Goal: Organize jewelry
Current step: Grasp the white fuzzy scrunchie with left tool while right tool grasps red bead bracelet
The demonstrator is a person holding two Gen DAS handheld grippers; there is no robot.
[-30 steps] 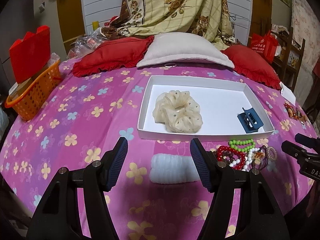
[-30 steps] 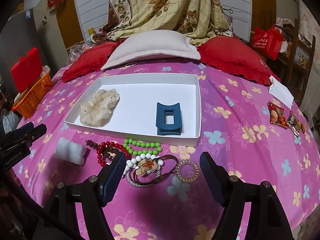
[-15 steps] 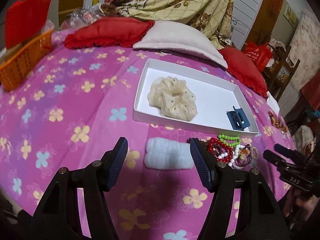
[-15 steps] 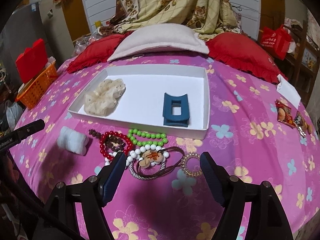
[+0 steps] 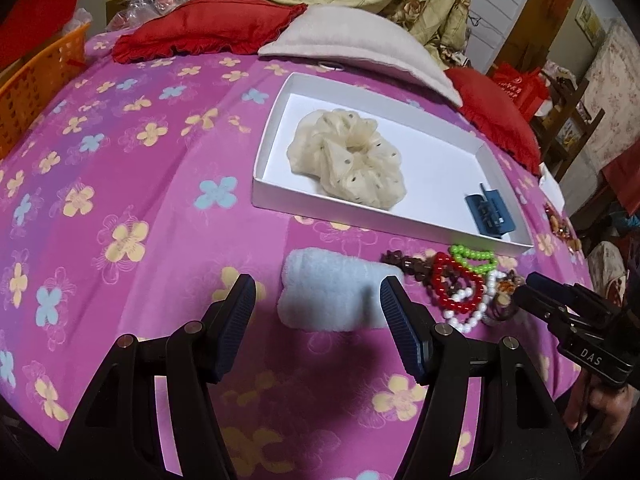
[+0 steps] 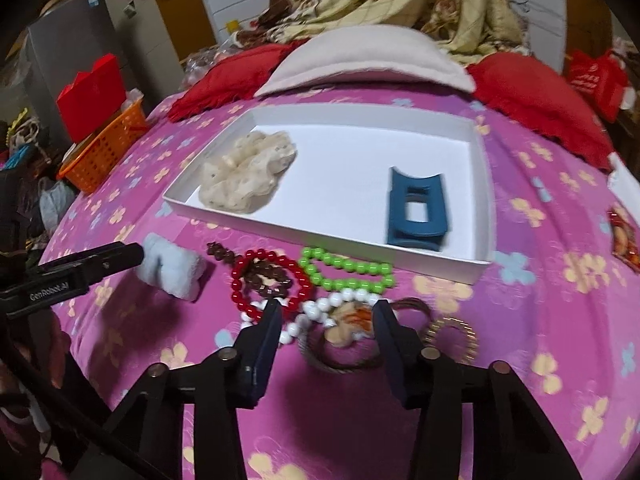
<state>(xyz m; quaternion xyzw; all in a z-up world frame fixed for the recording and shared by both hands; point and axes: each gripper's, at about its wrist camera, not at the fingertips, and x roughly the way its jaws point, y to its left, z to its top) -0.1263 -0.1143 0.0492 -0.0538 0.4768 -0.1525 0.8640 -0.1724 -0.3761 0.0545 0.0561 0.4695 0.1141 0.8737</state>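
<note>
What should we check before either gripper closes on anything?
1. Left gripper open: ok.
2. Right gripper open: ok.
3. White fluffy roll between the left fingers: not ok, it lies just ahead of them.
4. Right fingers straddle one item: not ok; white bead bracelet and orange charm both sit between them.
5. White tray has bare floor: ok.
6. Bracelets untangled: cannot tell.

Pink bedspread [image 6: 540,300] w/ yellow & blue flowers; white box [image 6: 476,268]; cream dotted scrunchie [image 5: 348,160]; blue clip [image 6: 416,210]; red [image 6: 240,284], green [image 6: 344,268], white beads [image 6: 320,308]
</note>
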